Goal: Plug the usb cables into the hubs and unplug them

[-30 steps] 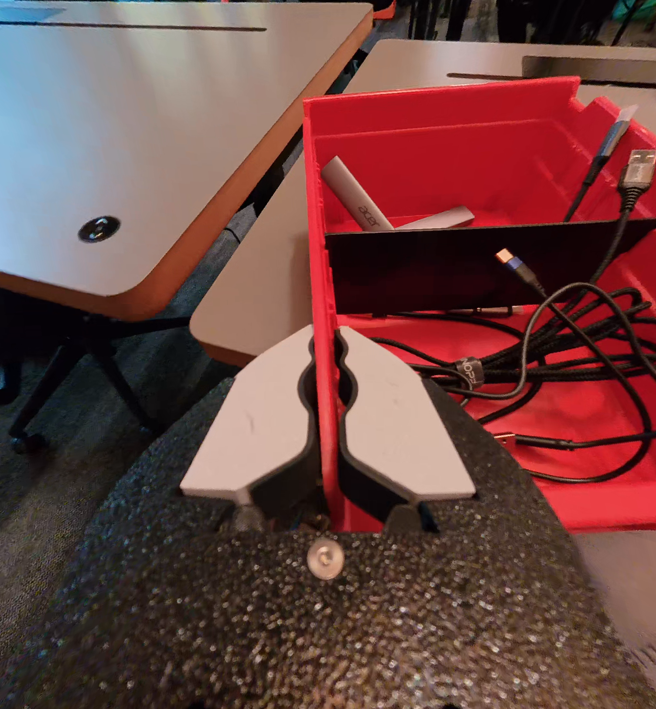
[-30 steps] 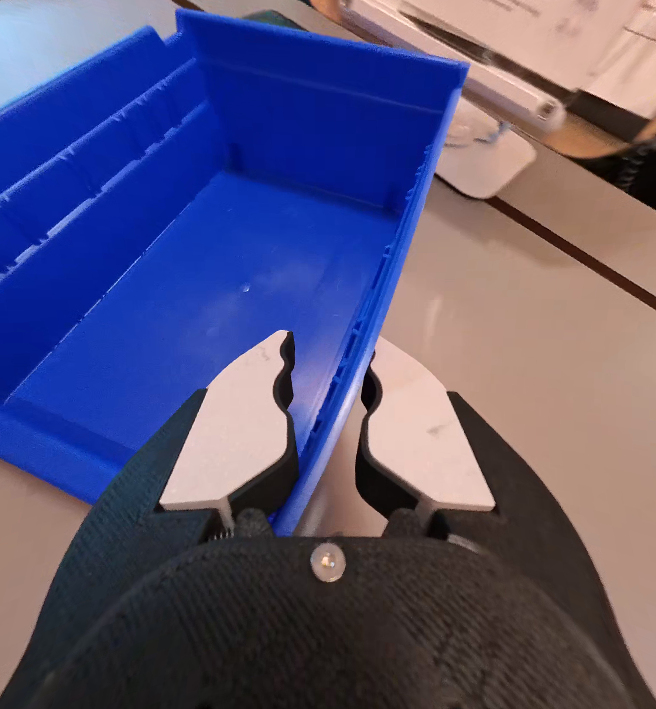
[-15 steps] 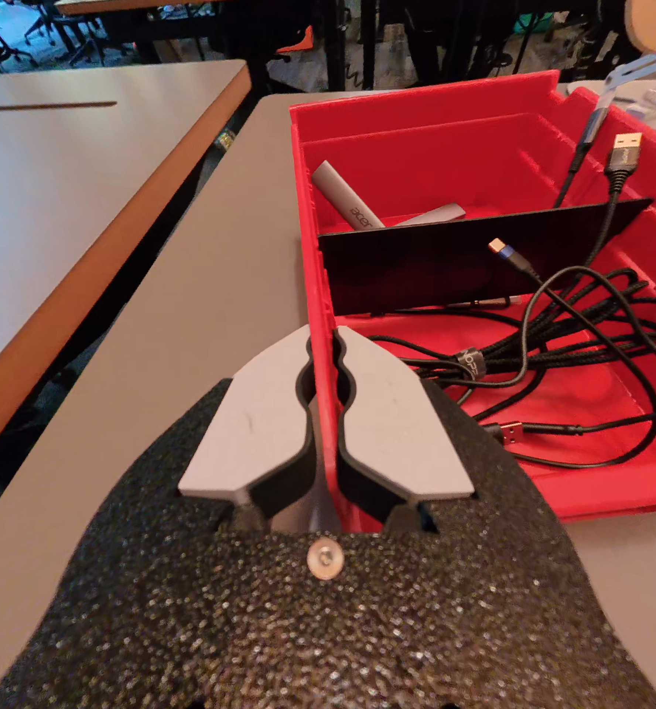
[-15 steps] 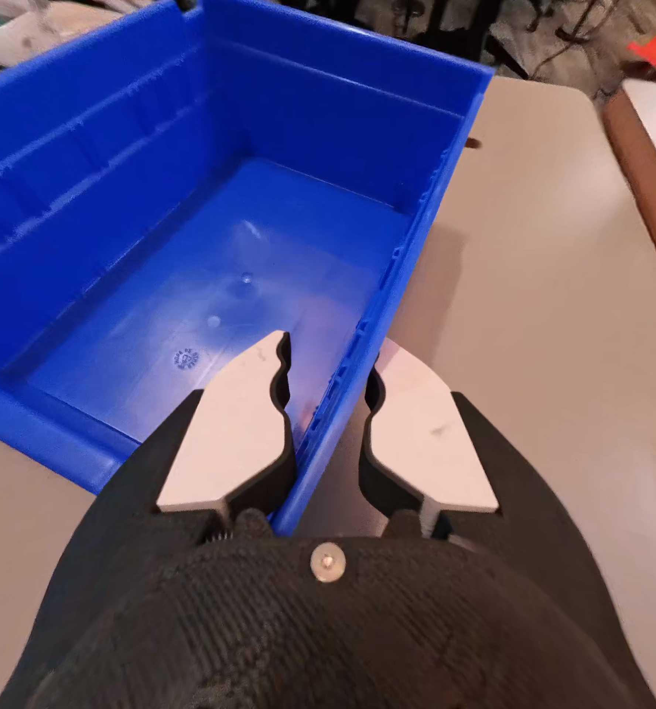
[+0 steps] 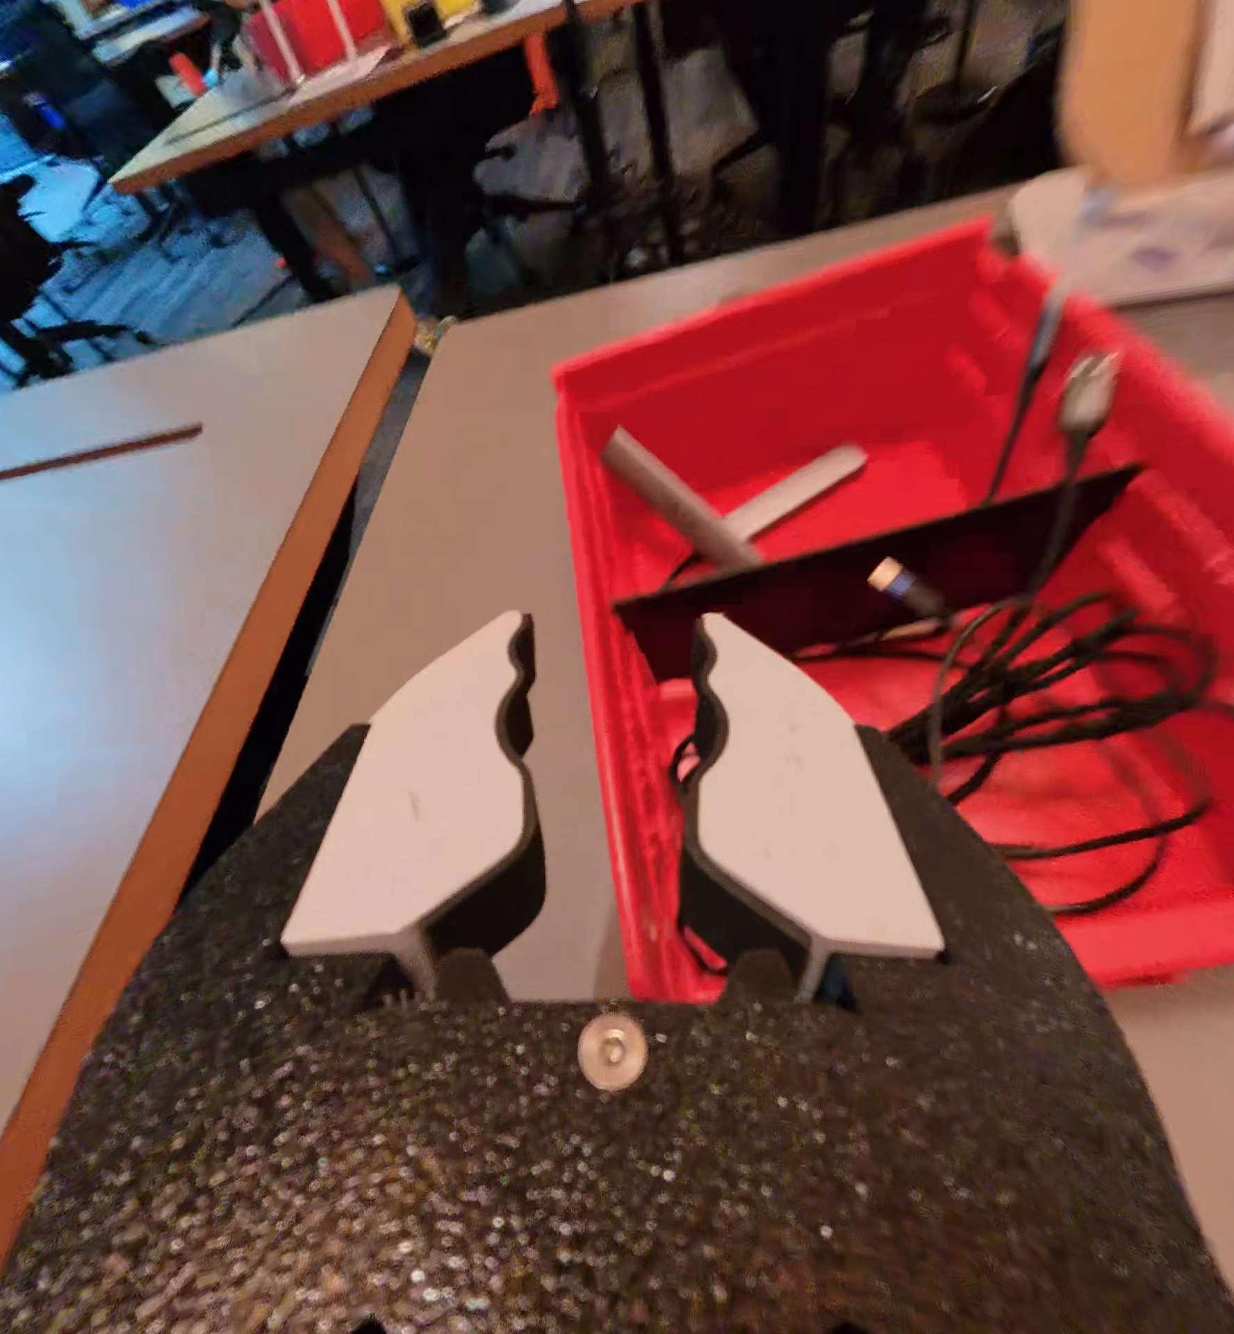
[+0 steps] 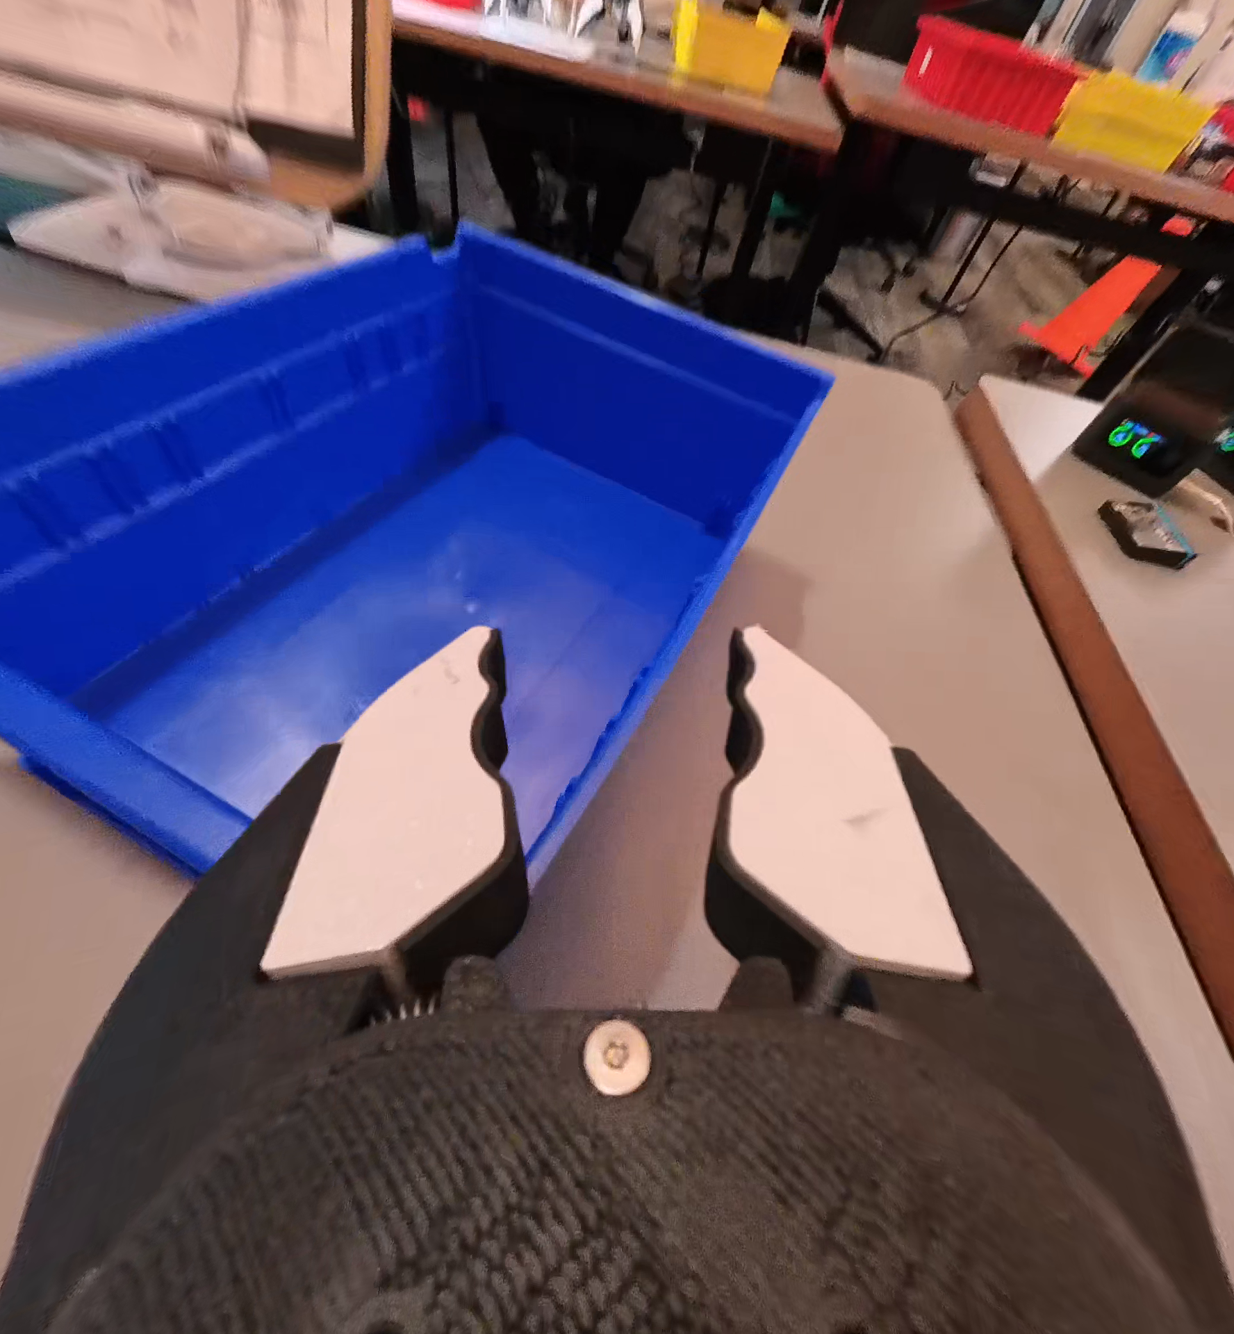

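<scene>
In the left wrist view a red bin [image 5: 780, 375] sits on the grey table. A black divider [image 5: 852, 599] splits it. Two grey hubs [image 5: 679, 505] lie crossed in the far compartment. A tangle of black USB cables [image 5: 1047, 693] fills the near compartment, with plugs [image 5: 1087, 390] sticking up at the right wall. My left gripper [image 5: 610, 628] is open, its jaws straddling the bin's left wall without gripping it. In the right wrist view an empty blue bin [image 6: 397, 520] sits on the table. My right gripper [image 6: 614, 635] is open, its jaws either side of the bin's right wall.
A second table [image 5: 109, 592] with a brown edge lies left of the red bin across a narrow gap. Right of the blue bin another table [image 6: 1177, 650] holds small black devices [image 6: 1148, 534]. White items [image 6: 166, 231] lie behind the blue bin. Far tables carry red and yellow bins.
Both grippers have opened and let go of the bin walls they held. Both bins now rest on the table, and both views have tilted up to show the room.
</scene>
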